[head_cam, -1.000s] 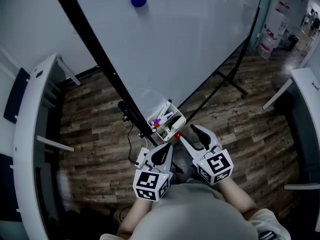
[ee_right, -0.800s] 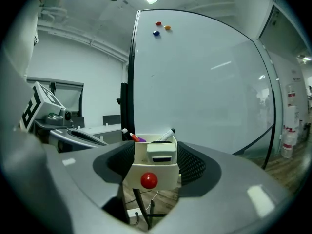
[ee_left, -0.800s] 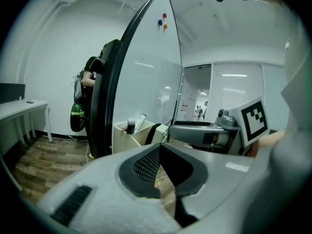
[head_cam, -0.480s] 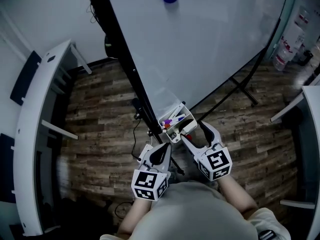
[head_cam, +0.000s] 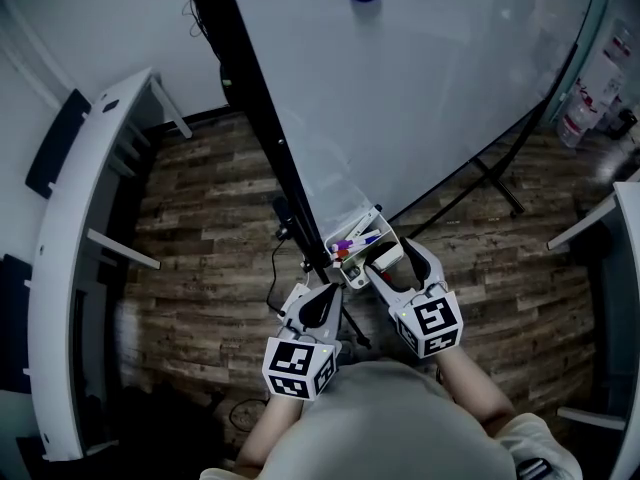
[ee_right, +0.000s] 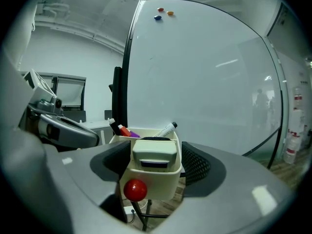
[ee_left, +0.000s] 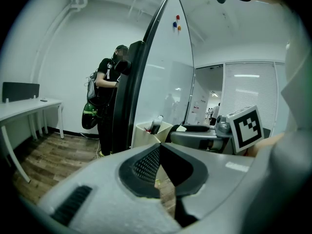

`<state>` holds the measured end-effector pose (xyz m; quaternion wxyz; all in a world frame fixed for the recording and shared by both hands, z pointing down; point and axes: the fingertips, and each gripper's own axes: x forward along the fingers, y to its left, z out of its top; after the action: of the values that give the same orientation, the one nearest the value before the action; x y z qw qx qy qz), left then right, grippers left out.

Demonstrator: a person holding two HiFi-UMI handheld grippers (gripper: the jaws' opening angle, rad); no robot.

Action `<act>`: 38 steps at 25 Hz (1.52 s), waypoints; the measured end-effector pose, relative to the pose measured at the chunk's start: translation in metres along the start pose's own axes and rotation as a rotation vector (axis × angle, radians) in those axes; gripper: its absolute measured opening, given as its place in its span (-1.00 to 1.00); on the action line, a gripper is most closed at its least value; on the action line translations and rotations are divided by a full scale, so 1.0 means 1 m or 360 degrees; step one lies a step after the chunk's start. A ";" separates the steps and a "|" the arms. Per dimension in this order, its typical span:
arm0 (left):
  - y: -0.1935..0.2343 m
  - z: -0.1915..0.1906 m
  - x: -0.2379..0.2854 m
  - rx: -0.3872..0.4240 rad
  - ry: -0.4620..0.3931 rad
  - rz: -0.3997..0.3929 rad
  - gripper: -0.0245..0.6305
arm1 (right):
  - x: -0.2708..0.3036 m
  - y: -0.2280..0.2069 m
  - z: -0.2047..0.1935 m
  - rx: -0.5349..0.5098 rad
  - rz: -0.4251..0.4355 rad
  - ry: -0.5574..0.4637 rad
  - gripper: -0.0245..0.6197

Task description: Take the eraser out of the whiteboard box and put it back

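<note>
right gripper [ee_right: 155,163] is spread wide around the eraser [ee_right: 154,152] in the whiteboard box [ee_right: 163,184] — pinch only its sides, above the rim. left gripper [ee_left: 158,167] is pressed together, empty.

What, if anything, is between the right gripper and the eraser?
Nothing visible. The eraser sits at the whiteboard box's near end, right between the right gripper's open jaws, with the markers behind it and a red knob lower down.
</note>
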<state>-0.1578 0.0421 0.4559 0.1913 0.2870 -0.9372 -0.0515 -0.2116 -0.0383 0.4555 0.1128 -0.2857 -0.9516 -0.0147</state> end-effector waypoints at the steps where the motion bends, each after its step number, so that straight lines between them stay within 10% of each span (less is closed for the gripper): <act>1: 0.001 0.000 0.000 0.0000 0.0000 0.0002 -0.92 | 0.001 -0.001 0.000 -0.0001 -0.0006 -0.0001 0.10; 38: -0.008 0.004 0.007 0.0032 0.0011 -0.0145 -0.92 | -0.011 0.002 0.030 -0.0107 -0.0147 -0.0100 -0.10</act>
<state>-0.1608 0.0319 0.4525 0.1890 0.3316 -0.9230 -0.0497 -0.2078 -0.0401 0.4235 0.0723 -0.2455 -0.9658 -0.0427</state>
